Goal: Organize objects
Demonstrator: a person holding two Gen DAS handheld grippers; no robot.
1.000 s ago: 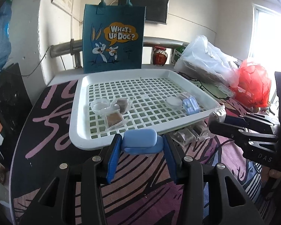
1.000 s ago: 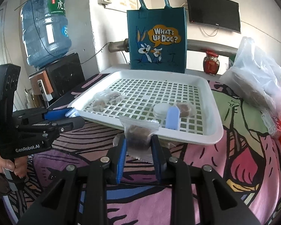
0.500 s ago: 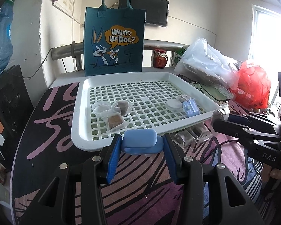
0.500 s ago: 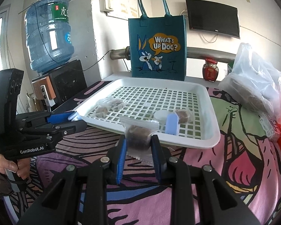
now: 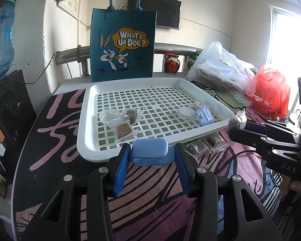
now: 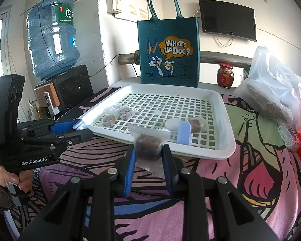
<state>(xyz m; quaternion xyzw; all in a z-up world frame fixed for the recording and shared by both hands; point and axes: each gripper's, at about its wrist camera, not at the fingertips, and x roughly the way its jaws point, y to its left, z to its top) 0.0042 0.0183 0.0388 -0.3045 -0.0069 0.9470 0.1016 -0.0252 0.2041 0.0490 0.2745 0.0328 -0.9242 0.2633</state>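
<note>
While the white slotted plastic tray (image 5: pixel 84 140) sits on the patterned cloth, the left gripper (image 5: pixel 150 155) pinches a smooth rounded blue case (image 5: pixel 149 150) at the tray's 6 o'clock rim. Right gripper (image 6: pixel 148 154) squeezes a crinkly clear snack packet (image 6: pixel 148 140). Teal tote bag (image 6: pixel 168 50) stands at 12.

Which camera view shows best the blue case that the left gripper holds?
The left wrist view: the blue case fills the middle, clamped between the left gripper pads. The right wrist view shows only its pale tip, side-on.
</note>
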